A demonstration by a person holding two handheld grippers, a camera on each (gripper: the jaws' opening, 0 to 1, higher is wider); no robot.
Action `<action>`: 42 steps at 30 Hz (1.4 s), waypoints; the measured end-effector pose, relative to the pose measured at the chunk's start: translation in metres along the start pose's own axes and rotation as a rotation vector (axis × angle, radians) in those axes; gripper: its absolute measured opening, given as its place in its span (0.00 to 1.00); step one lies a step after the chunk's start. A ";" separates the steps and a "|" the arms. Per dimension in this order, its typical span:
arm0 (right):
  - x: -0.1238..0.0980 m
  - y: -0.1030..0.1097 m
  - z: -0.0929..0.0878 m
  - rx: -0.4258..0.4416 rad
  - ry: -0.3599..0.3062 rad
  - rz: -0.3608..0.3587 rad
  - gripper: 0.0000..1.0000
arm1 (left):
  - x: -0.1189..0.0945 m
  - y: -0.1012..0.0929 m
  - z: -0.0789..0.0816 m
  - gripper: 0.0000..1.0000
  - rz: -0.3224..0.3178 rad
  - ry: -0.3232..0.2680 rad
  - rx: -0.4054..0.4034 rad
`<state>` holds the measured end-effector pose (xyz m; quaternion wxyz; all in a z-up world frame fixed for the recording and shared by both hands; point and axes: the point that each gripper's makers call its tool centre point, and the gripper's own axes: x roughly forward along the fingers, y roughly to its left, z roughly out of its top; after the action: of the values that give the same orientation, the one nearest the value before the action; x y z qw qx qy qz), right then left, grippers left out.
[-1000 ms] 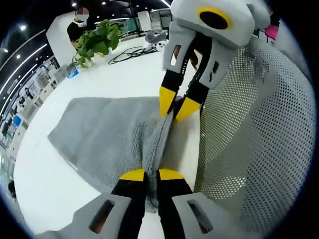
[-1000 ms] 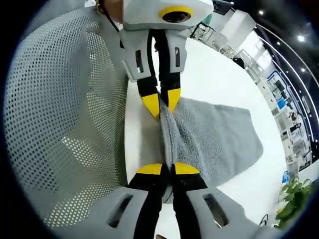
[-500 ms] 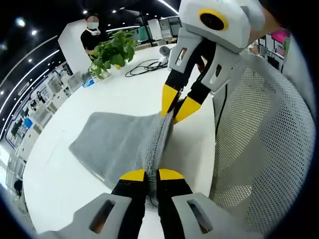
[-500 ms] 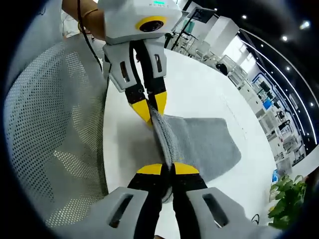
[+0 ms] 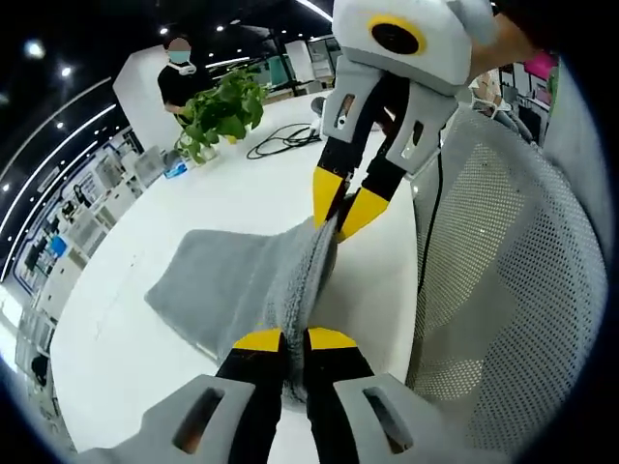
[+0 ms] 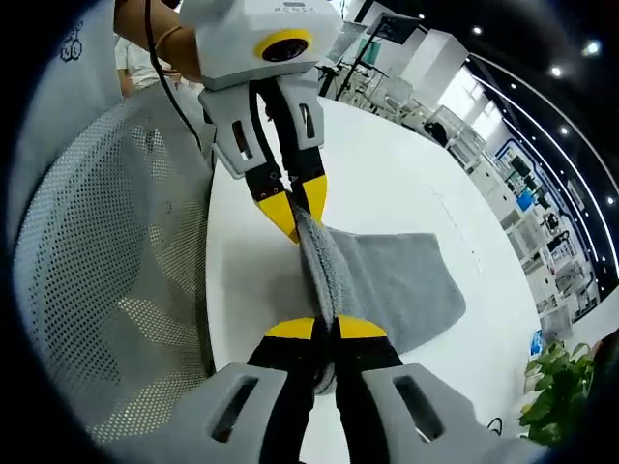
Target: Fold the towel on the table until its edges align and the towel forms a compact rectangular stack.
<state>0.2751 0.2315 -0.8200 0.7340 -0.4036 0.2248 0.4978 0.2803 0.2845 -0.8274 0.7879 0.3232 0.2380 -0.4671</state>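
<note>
Since the frame half a second ago, little has moved: you still hold the towel (image 5: 242, 280) lifted by one edge between both grippers, and its loose end sits marginally closer to the held edge.

In the left gripper view, your left gripper (image 5: 294, 339) rises from 6 o'clock with its yellow-tipped jaws pressed together on the near corner of the towel's edge. The right gripper (image 5: 338, 208) enters from 1 o'clock, jaws likewise pinched on the far corner of the same edge. The held edge runs as a taut ridge between the two grippers, raised above the white table (image 5: 116, 319). The rest of the towel drapes down toward 9 o'clock and lies on the table surface.

In the right gripper view, your right gripper (image 6: 325, 328) is clamped on the towel (image 6: 387, 285) at 6 o'clock, and the left gripper (image 6: 298, 211) grips it at 12 o'clock. The free part spreads toward 3 o'clock on the table (image 6: 397, 184).

A white mesh chair back (image 5: 503, 290) stands at 3 o'clock in the left gripper view, just beside the table edge. A potted plant (image 5: 218, 111) and a dark cable (image 5: 280, 143) sit at 11 o'clock, well apart from the towel. Whether the draped part is one layer or two cannot be told.
</note>
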 end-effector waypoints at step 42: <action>-0.051 -0.051 0.050 0.147 -0.087 0.003 0.04 | -0.051 0.053 0.056 0.07 0.002 -0.144 -0.064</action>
<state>0.2979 0.2351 -0.7353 0.7699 -0.3264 0.2292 0.4982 0.3083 0.2917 -0.7395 0.8133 0.2636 0.1954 -0.4805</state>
